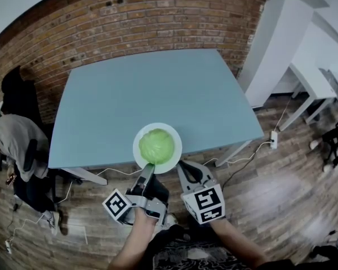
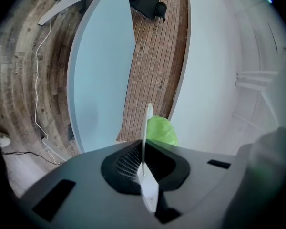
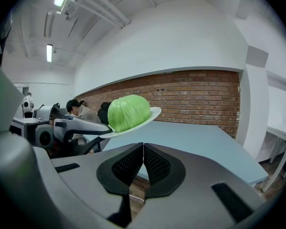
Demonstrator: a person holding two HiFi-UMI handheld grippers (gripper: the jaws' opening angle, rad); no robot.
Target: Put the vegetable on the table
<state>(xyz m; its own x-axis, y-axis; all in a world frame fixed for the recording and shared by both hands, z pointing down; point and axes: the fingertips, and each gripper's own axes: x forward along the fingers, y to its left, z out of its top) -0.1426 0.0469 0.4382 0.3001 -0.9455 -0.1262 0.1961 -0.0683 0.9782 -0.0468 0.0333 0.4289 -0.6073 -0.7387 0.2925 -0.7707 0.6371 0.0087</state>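
A green cabbage (image 1: 156, 145) lies on a white plate (image 1: 172, 161) held in the air over the front edge of the light blue table (image 1: 158, 94). My left gripper (image 1: 151, 166) is shut on the plate's near rim. In the left gripper view the plate rim (image 2: 146, 128) stands edge-on between the jaws of the left gripper (image 2: 144, 149), with the cabbage (image 2: 161, 130) behind it. My right gripper (image 1: 182, 165) is just right of the plate, shut and holding nothing. The right gripper view shows its own closed right gripper (image 3: 143, 148) below the tilted plate (image 3: 151, 114) and cabbage (image 3: 128, 111).
A brick wall (image 1: 146, 16) runs behind the table. A person in a grey hoodie (image 1: 11, 139) sits at the left by a dark chair (image 1: 17, 94). A white column (image 1: 276, 44) and white tables (image 1: 318, 80) stand on the right. A power strip (image 1: 273, 139) and cables lie on the wood floor.
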